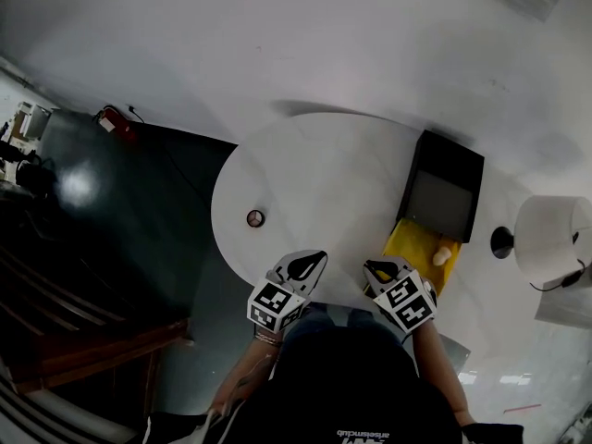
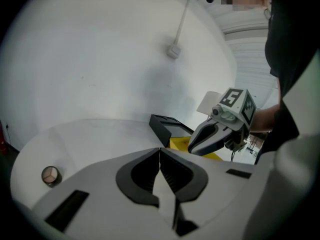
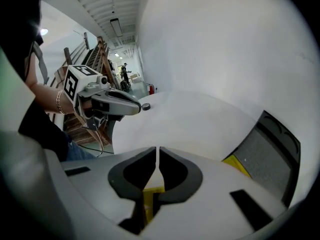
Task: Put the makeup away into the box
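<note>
At the near edge of the table (image 1: 324,169), just short of the box (image 1: 413,240), both tools hang empty, apparently between pick-ups: the left gripper (image 2: 160,153) with jaws pressed together, the right gripper (image 3: 157,152) with jaws all but meeting on nothing. The yellow-lined box stands open, its lid tipped back, with one pale makeup piece (image 1: 442,255) lying inside (its kind is too small to tell). Well left of the box, a small round pot (image 1: 255,218) sits on the table, seemingly next to go in
</note>
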`<action>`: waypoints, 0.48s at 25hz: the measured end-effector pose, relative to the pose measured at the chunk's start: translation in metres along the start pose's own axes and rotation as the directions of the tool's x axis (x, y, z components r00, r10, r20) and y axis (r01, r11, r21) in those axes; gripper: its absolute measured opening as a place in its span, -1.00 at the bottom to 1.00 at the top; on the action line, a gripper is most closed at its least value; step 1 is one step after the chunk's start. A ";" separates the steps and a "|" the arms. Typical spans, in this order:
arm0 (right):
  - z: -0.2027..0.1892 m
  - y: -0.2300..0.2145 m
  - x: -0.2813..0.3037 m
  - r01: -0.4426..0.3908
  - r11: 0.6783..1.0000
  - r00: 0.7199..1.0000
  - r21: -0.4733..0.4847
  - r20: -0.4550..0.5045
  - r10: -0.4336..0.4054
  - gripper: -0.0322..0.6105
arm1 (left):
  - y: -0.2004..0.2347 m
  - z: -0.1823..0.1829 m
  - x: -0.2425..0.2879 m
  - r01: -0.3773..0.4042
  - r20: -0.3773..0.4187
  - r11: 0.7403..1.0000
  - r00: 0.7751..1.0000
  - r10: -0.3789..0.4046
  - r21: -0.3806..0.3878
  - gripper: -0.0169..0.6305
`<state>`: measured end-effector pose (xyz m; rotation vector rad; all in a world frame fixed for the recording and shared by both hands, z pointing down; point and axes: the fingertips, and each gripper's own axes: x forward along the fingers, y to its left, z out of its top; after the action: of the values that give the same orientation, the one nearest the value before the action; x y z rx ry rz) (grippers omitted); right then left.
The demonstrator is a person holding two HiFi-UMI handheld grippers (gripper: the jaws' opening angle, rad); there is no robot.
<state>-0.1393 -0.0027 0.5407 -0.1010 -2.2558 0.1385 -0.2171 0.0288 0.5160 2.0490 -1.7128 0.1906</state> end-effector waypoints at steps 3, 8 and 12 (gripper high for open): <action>0.015 0.014 0.012 -0.033 0.999 0.999 -0.030 0.009 0.033 -0.79 | 0.017 -0.004 -0.015 -0.034 0.002 0.999 0.999 0.034 -0.007 -0.89; 0.039 0.035 0.033 -0.088 0.995 0.996 -0.055 0.015 0.089 -0.80 | 0.054 -0.002 -0.043 -0.135 -0.007 0.990 0.991 0.135 -0.051 -0.89; 0.055 0.047 0.050 -0.102 0.992 0.995 -0.078 0.010 0.103 -0.80 | 0.078 -0.009 -0.064 -0.158 -0.001 0.986 0.987 0.159 -0.058 -0.89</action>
<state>-0.2129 0.0466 0.5378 -0.2580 -2.2709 0.1062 -0.3043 0.0808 0.5193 1.8733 -1.8624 0.1852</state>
